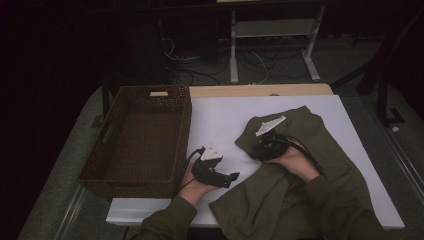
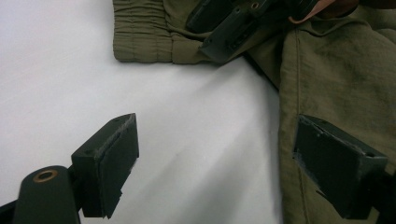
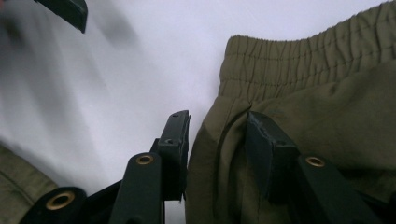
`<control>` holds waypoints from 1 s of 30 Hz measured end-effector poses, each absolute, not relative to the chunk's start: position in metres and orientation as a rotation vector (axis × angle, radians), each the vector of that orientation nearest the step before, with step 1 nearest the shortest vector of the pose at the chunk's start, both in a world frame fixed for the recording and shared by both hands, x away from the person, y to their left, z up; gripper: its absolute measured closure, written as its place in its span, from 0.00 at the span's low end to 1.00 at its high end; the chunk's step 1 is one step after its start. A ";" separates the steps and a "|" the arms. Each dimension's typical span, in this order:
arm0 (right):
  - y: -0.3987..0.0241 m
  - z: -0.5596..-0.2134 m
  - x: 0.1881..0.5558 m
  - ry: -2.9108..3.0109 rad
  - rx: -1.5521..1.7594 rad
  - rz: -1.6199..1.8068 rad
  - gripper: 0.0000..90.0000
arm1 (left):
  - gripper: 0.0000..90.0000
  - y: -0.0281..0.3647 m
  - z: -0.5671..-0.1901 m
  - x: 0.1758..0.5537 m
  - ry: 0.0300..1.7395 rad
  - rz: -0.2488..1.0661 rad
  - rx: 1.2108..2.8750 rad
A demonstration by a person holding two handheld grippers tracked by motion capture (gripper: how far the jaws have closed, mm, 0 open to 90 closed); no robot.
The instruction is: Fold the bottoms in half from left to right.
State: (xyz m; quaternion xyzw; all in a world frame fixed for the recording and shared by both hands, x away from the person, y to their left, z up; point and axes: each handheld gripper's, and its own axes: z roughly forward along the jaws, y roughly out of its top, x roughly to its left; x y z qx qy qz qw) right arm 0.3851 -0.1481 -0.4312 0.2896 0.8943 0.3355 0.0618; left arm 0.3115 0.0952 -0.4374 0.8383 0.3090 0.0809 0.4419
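Note:
An olive green garment (image 1: pixel 325 135) with an elastic waistband (image 3: pixel 303 60) lies spread over the right half of the white table (image 1: pixel 220 115). My right gripper (image 1: pixel 254 149) is down at the garment's left edge. Its jaws are partly apart and straddle a raised fold of that edge (image 3: pixel 217 116); the cloth sits between them without a clear pinch. My left gripper (image 1: pixel 232 177) rests near the table's front, pointing right toward the garment (image 2: pixel 336 79). It is wide open (image 2: pixel 215 126) over bare table, with one pad (image 2: pixel 336 168) just above the cloth's edge.
A brown wicker basket (image 1: pixel 145 95) stands on the table's left side, with nothing seen inside. Bare white table lies between basket and garment. Beyond the table's far edge are desk legs and cables on a dark floor.

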 end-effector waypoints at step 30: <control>-0.162 -0.418 0.381 2.657 0.858 1.151 0.97 | 0.15 0.097 -0.440 0.312 0.757 0.186 2.054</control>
